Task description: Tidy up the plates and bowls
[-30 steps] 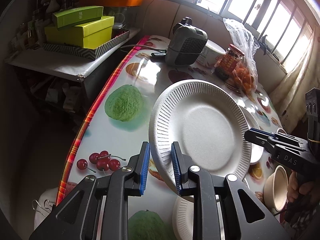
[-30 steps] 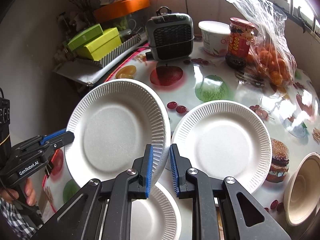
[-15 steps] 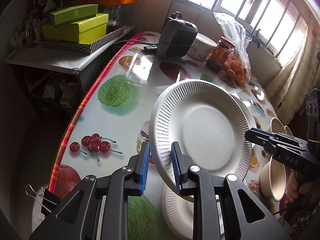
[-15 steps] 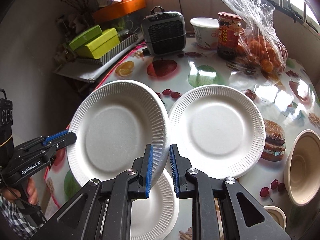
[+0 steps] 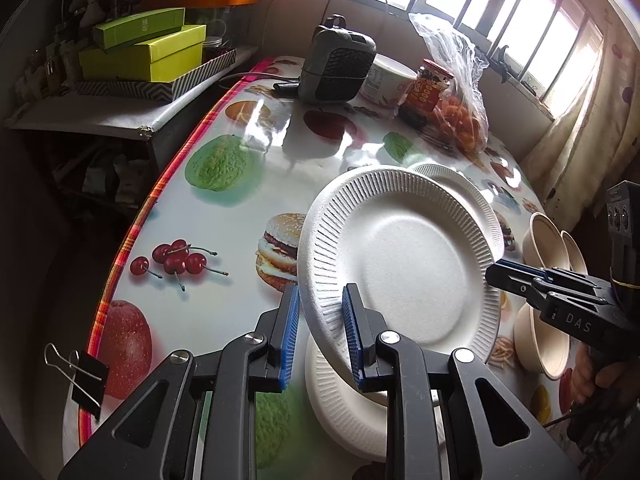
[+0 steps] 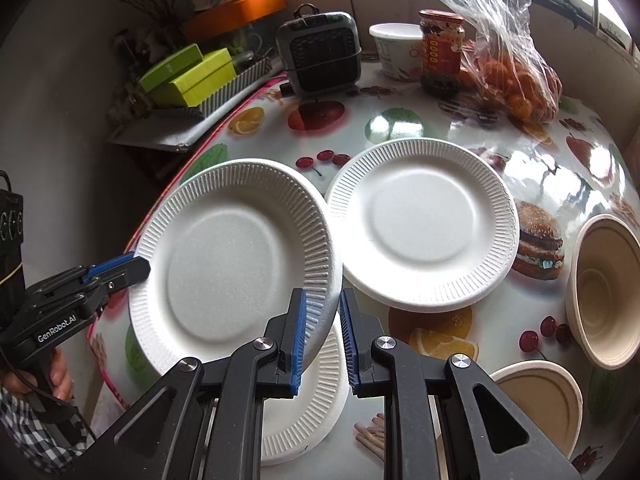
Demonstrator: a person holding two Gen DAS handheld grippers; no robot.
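Note:
A white paper plate [image 5: 404, 268] [image 6: 224, 264] hangs tilted above the table, gripped at opposite rims. My left gripper [image 5: 320, 300] is shut on its near-left rim and shows from the side in the right wrist view [image 6: 140, 266]. My right gripper [image 6: 322, 300] is shut on the other rim, reaching in from the right [image 5: 494, 272]. Directly beneath lies a smaller white plate [image 5: 340, 412] [image 6: 312, 400]. A second large white plate [image 6: 420, 224] [image 5: 452, 180] lies flat just beyond. Beige bowls [image 6: 604, 292] [image 6: 540, 404] [image 5: 548, 240] sit to the right.
The fruit-print table [image 5: 224, 220] has a striped edge on the left with a binder clip [image 5: 80, 376]. At the far end stand a small heater [image 5: 336, 68], a white tub [image 6: 396, 52], a red jar [image 6: 440, 52] and a bag of oranges [image 6: 512, 76]. Green boxes [image 5: 144, 52] rest on a side shelf.
Both grippers have carried the plate back toward the near end of the table. The small plate underneath now shows more fully below it. Neither grip has altered.

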